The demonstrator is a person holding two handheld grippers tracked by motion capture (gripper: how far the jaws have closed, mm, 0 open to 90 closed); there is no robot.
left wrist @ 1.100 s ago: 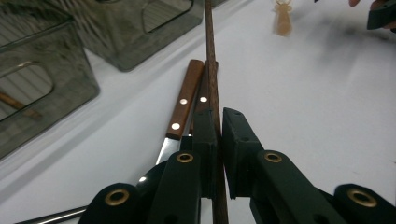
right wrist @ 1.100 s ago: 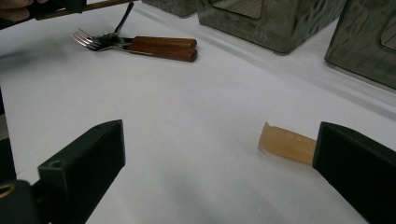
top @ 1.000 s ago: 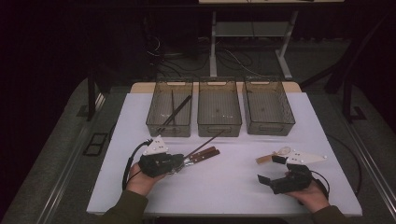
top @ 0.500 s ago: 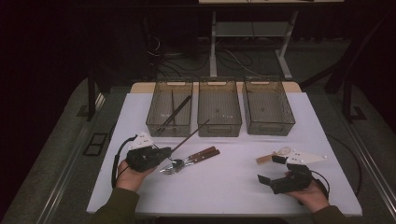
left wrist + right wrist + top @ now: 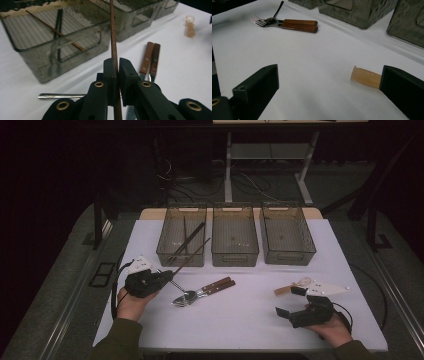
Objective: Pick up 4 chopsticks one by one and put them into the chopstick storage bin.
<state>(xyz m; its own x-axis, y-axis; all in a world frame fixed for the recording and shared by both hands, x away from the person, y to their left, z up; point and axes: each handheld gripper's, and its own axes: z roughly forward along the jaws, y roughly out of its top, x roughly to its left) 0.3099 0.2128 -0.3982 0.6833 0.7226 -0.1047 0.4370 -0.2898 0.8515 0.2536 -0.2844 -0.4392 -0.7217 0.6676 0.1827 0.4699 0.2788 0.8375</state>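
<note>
While the left gripper (image 5: 117, 75) sits near the table's left edge, its jaws are pressed together on a thin brown wooden chopstick (image 5: 113, 37), which slants up from them toward the leftmost of three clear bins (image 5: 182, 236). That bin already contains another brown stick and a black one lying lengthwise. In the high view the chopstick's (image 5: 192, 254) far end reaches over the near wall of that bin, so the wall stands right in front of it. The middle bin (image 5: 235, 236) and the right bin (image 5: 287, 235) line the far part of the white table (image 5: 250, 320), side by side and close together.

Just right of the left gripper (image 5: 161, 278) lies a small heap of cutlery (image 5: 202, 291): two wooden-handled pieces, a fork and a spoon, touching one another. A broad stretch of bare white surface separates this heap from the right gripper (image 5: 286, 306), which rests near the front right corner with its jaws wide apart and nothing between them. In the right gripper view, a pale translucent scoop handle (image 5: 365, 76) lies beside the right-hand jaw.
</note>
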